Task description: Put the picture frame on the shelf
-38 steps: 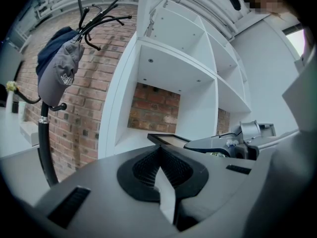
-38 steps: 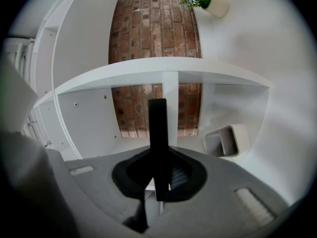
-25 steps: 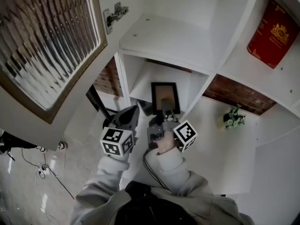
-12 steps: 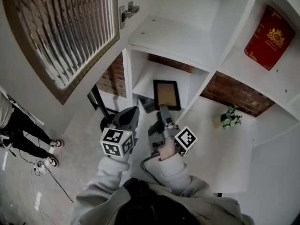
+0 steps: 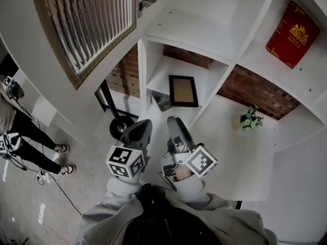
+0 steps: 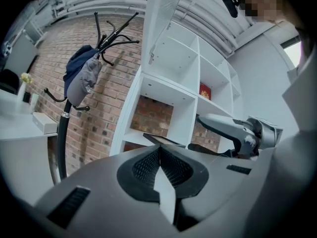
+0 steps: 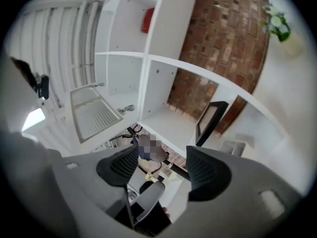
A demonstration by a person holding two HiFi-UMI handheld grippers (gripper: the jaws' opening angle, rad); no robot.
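Note:
The black picture frame (image 5: 183, 91) with a tan inside stands upright in a middle cubby of the white shelf (image 5: 194, 32). The right gripper view shows the picture frame (image 7: 210, 120) from its side, leaning near the cubby's wall. My right gripper (image 5: 173, 125) hangs in front of the shelf, well short of the frame. Its jaws have just been opening and stand open (image 7: 161, 158) with nothing between them. To its left, my left gripper (image 5: 142, 130) is shut and empty (image 6: 159, 155). From the left gripper view I see the right gripper (image 6: 233, 130) beside it.
A small grey box (image 5: 162, 100) sits left of the frame. A red book (image 5: 292, 27) leans in an upper right cubby, with a small plant (image 5: 251, 120) below it. A slatted cabinet door (image 5: 87, 24) hangs open at left. A coat stand (image 5: 115, 119) and a person (image 5: 20, 137) are left.
My right gripper has let go of the picture frame and drawn back from the cubby, rolling as it went. The left gripper also drew back. The frame stays standing on the shelf.

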